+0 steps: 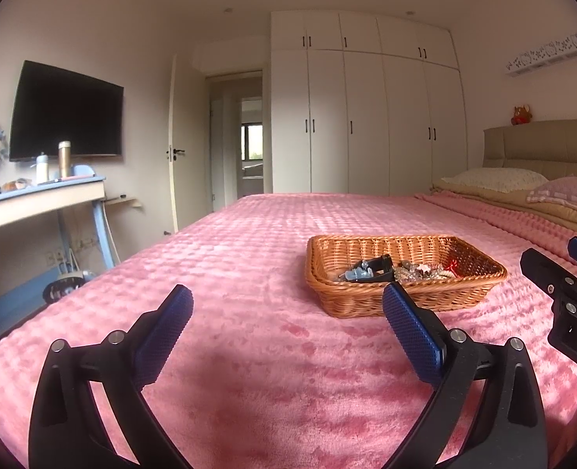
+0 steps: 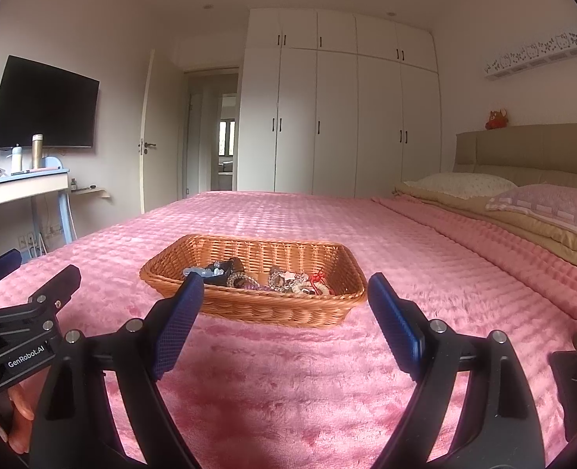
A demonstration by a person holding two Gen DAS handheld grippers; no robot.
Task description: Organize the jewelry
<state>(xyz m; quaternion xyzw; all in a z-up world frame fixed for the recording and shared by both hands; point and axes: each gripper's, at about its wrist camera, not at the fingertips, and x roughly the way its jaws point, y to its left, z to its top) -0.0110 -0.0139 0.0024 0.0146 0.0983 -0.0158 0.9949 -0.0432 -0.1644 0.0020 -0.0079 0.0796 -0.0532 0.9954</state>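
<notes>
Both the left gripper (image 1: 288, 301) and right gripper (image 2: 286, 293) point nearly level at lower frame, jaws wide and empty, short of the wicker basket (image 2: 249, 305).

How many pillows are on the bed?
2: a white dotted pillow by the headboard, and a pink pillow nearer the camera. More may lie beyond the frame.

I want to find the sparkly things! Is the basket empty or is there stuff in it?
Not empty. The wicker basket on the pink blanket holds a jumble of jewelry, beads and a red piece, covering only its bottom.
</notes>
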